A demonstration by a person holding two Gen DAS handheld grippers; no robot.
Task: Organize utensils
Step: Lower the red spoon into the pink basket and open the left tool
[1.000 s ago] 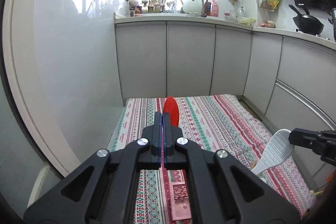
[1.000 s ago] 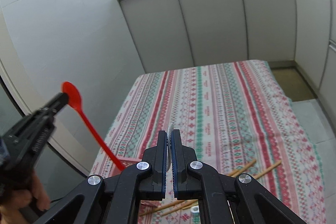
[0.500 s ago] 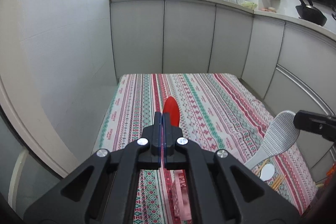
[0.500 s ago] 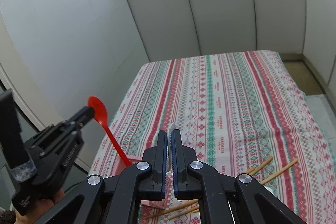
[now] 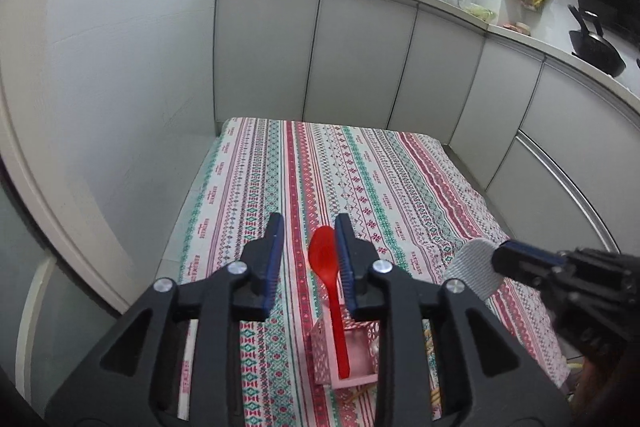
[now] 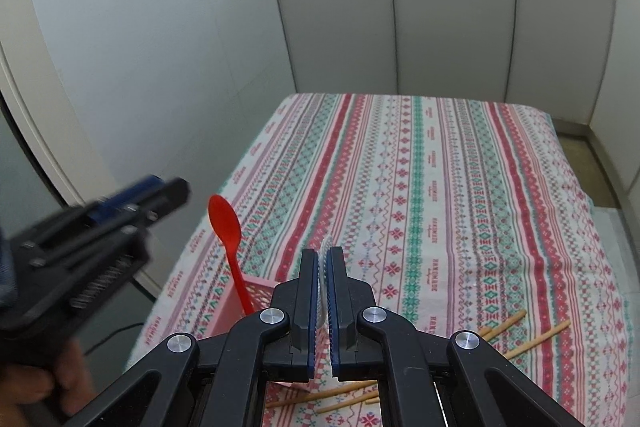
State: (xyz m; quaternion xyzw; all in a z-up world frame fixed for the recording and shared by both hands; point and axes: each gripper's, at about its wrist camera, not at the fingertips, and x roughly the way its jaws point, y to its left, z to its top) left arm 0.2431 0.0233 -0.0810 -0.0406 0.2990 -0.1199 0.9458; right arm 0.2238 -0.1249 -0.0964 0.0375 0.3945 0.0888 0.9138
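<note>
Red spoon (image 5: 327, 279) stands handle-down in the pink perforated holder (image 5: 344, 355) near the table's (image 5: 360, 179) front edge, bowl up, long axis near upright with a slight lean. Left claw (image 5: 309, 259) spread apart, bowl between its fingers but apparently not gripped. Right claw (image 6: 322, 287) clamped on a white ribbed spatula (image 5: 474, 273), blade edge-on between the pads. Holder lies just left of and below the right claw, so that hand is placed for the next drop. Wooden chopsticks (image 6: 524, 333) lie loose on the cloth, right of the holder, nearer the right hand.
</note>
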